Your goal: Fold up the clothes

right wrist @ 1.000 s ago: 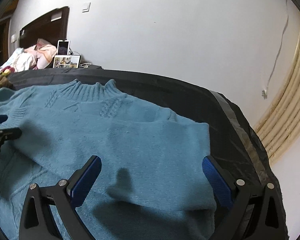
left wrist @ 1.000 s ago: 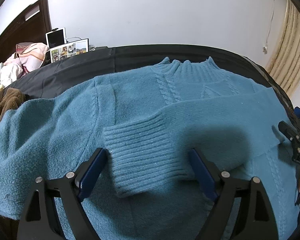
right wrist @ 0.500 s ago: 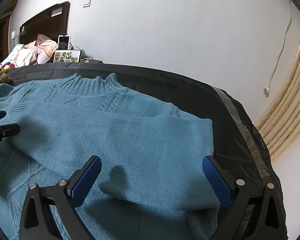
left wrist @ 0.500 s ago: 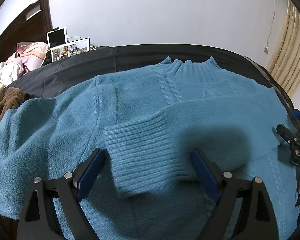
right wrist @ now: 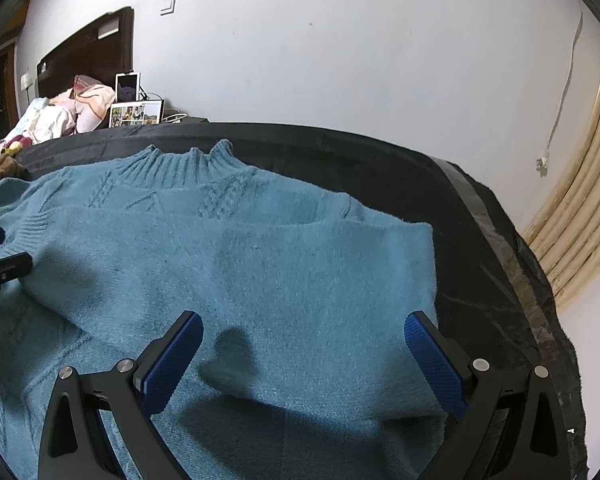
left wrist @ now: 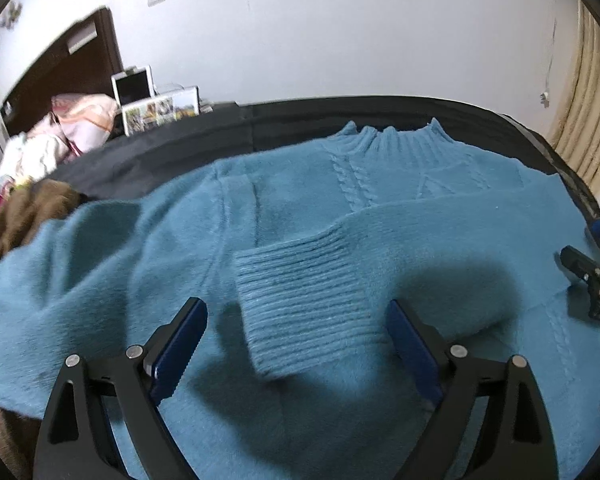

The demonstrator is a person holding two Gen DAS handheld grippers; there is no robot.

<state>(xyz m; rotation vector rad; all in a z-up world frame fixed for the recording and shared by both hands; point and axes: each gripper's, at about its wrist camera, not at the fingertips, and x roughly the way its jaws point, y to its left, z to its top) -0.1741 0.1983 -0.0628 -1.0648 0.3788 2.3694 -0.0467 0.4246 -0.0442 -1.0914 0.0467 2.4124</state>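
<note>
Sweater (left wrist: pixel 300 200): teal knit, soft, floppy, stretchy; right sleeve folded across chest. Grasp ribbed cuff (left wrist: pixel 304 304). Both grippers' fingers spread, empty.

The sweater (left wrist: pixel 440 240) is knitted of fuzzy, matt teal yarn, with a ribbed cuff (left wrist: pixel 300 304) and cable-patterned panels. The tabletop (right wrist: pixel 380 160) is covered by a matt black cloth. The left tool (left wrist: pixel 296 344) and the right tool (right wrist: pixel 304 352) are made of matt black plastic, fitted with blue textured pads (right wrist: pixel 436 360) and shiny metal screws (left wrist: pixel 458 351).
</note>
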